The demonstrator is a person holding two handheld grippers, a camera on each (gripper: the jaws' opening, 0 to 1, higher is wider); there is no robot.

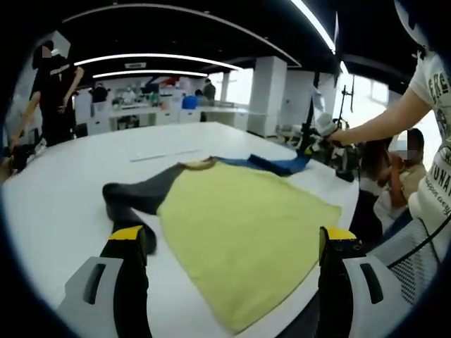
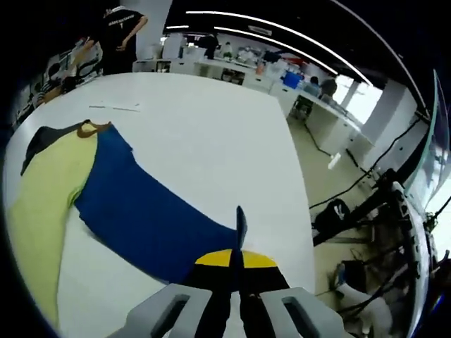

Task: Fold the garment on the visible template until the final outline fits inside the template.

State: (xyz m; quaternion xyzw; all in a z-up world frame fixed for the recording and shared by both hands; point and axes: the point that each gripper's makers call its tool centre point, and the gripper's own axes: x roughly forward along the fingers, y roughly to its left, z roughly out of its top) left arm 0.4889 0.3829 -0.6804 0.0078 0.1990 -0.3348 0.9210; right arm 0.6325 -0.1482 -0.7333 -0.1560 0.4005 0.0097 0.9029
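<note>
right gripper pinches blue sleeve — left gripper hovers agape.

The garment lies flat on the white table, yellow body centre, blue sleeve toward two o'clock, grey sleeve at ten.

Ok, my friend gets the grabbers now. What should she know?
Left gripper: open, holding nothing, hovering over the yellow body of the garment.
Right gripper: shut on the blue sleeve, pinching its end near the table edge.
The garment lies spread on the white table, with the dark grey sleeve out on the other side.
Done: no fold is finished that I can see.
Left: bring the blue sleeve over the yellow body, then the grey sleeve, then fold the body. I can't make out the template.
</note>
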